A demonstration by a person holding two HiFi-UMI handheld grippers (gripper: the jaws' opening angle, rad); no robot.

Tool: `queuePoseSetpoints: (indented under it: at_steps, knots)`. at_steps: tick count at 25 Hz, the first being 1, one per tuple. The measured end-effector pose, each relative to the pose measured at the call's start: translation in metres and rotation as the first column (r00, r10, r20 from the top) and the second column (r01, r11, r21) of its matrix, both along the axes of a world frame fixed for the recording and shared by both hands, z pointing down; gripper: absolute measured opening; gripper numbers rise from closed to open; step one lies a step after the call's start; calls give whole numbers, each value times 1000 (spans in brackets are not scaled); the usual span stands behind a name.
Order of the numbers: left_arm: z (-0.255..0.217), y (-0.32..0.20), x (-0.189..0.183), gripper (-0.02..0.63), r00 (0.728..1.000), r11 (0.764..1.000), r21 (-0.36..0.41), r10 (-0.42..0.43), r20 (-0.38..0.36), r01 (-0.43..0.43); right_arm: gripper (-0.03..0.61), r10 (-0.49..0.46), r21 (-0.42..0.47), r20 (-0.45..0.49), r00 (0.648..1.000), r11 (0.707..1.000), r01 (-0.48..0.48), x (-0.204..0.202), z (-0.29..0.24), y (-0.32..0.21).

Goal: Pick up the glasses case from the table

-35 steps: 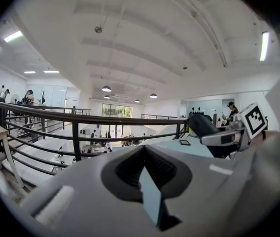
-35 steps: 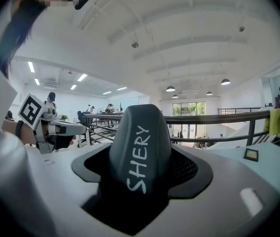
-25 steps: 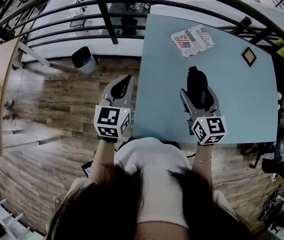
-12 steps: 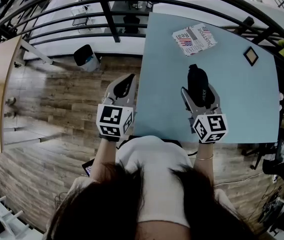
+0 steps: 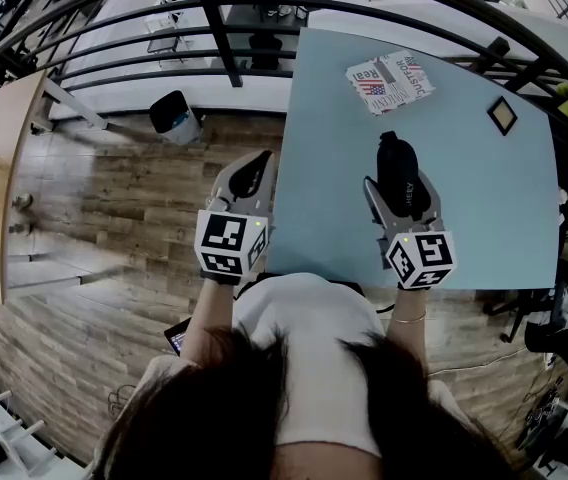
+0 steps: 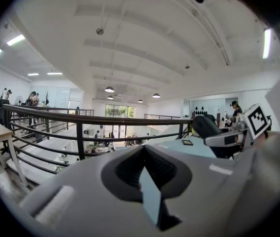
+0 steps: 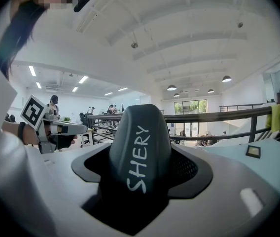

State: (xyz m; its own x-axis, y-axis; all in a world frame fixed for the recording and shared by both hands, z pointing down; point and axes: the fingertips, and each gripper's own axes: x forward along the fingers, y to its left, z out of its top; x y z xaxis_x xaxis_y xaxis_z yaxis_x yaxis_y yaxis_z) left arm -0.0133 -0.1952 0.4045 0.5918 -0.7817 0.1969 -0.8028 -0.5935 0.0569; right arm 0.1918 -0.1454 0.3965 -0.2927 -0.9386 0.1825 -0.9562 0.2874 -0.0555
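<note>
Two grippers in view. Right gripper (image 5: pixel 397 194) jaws pinch the black case (image 7: pixel 140 147), which projects forward from them, over the table (image 5: pixel 484 198) near its front edge. Left gripper (image 5: pixel 248 174) jaws pressed together, empty, off the table's left edge, above wood floor (image 5: pixel 114 198). Railing (image 5: pixel 214 28) beyond.

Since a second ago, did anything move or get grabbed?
Nothing visibly changed. The right tool still grips the black glasses case over the blue table. The left tool still waits shut and empty off the table's left edge. The newspaper and small framed square lie where they were.
</note>
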Motion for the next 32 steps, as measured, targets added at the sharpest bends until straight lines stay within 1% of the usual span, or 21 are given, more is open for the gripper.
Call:
queuePoseSetpoints:
  at_steps: [7, 14, 32]
  knots:
    - [0, 2, 0, 58, 1000, 1000, 0, 0, 0, 0, 348, 6, 6, 3, 1000, 1000, -6, 2, -2, 2]
    - [0, 4, -1, 57, 1000, 1000, 0, -4, -3, 4, 345, 13, -7, -7, 1000, 1000, -13, 4, 2, 2]
    - [1, 3, -3, 57, 1000, 1000, -7, 10, -2, -10, 345, 24, -12, -3, 1000, 1000, -24, 1, 2, 5]
